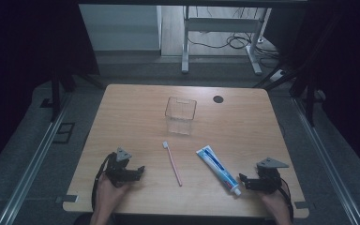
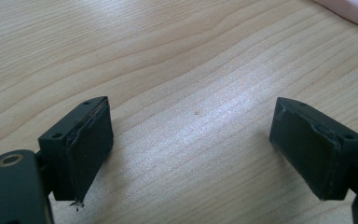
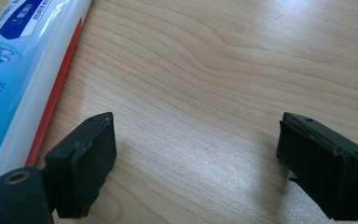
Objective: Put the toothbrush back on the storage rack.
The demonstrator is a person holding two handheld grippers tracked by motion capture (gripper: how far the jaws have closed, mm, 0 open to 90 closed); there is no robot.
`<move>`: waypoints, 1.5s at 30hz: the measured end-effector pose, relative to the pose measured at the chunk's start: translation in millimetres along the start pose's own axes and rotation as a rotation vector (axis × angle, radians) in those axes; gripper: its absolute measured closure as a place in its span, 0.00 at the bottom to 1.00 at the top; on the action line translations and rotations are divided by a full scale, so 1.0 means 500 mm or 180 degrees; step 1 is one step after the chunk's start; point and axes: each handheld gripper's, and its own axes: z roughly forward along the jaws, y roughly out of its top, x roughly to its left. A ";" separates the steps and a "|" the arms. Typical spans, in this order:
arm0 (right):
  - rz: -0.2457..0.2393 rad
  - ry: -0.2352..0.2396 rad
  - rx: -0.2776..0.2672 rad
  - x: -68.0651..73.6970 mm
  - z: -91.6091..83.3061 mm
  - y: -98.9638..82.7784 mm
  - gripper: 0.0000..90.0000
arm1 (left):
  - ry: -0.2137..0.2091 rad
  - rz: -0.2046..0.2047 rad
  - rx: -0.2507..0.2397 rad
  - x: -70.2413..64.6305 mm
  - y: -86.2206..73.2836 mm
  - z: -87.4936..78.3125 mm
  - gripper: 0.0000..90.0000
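Note:
A clear square plastic cup (image 1: 180,115) stands upright at the table's middle back. A pink toothbrush (image 1: 172,163) lies in front of it, head toward the cup. To its right lies a white and blue toothpaste tube (image 1: 218,168), cap toward the front edge. My left gripper (image 1: 139,171) rests on the table left of the brush, open and empty. In the left gripper view the gripper (image 2: 191,116) frames bare wood, with the pink toothbrush handle (image 2: 349,11) at the top right. My right gripper (image 1: 241,180) sits just right of the tube's cap, open. In the right gripper view the gripper (image 3: 196,126) is open, with the toothpaste tube (image 3: 18,70) beside its left jaw.
The wooden table (image 1: 131,117) has a black round grommet (image 1: 218,99) near its back edge. Metal rails (image 1: 33,159) run along the floor on both sides. A white desk frame (image 1: 185,42) and cables stand farther back.

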 end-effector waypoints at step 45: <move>-0.0007 0.0002 -0.0004 0.000 0.000 0.000 0.13 | -0.0198 0.0117 -0.0092 -0.021 0.014 -0.024 0.54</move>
